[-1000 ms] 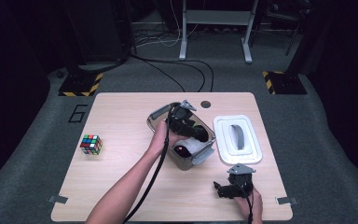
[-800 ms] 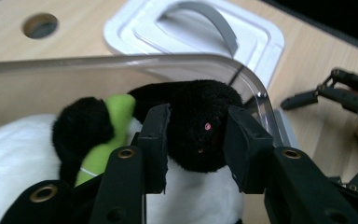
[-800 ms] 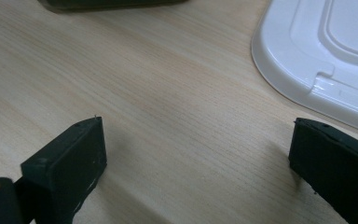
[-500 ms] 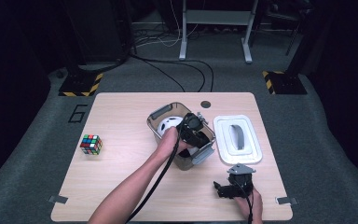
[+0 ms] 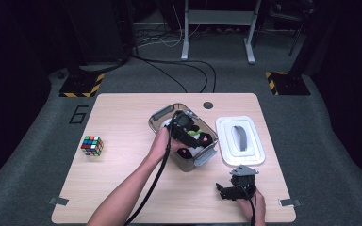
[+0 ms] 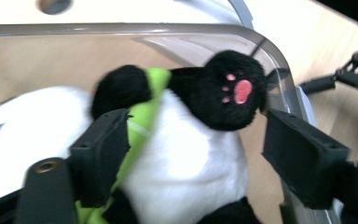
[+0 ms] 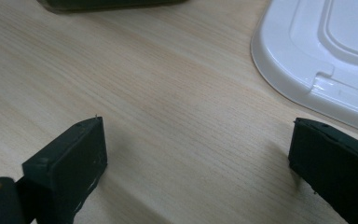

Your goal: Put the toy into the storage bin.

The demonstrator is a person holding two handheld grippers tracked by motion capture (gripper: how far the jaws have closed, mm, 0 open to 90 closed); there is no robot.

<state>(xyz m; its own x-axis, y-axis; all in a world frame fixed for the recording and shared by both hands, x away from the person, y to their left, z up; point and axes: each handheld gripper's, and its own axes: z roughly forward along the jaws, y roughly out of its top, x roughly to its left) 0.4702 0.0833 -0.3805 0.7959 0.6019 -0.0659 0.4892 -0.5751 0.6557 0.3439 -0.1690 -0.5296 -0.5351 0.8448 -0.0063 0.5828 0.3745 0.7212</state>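
Lying inside the one clear bin (image 5: 205,157) on the desk (image 5: 122,188) is a single plush panda (image 6: 182,154), with the left gripper (image 6: 193,158) spread wide around it, not pinching. One white lid (image 5: 257,155) lies just beside the bin and one colour cube (image 5: 92,145) well apart at the left. The right gripper (image 7: 196,158), released, rests near the desk's front edge.

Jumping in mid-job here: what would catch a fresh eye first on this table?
The panda plush stands out first, lying in the clear bin at mid-table with the left claw open around it. Next come the white lid lying right of the bin and the colourful puzzle cube alone at the table's left.
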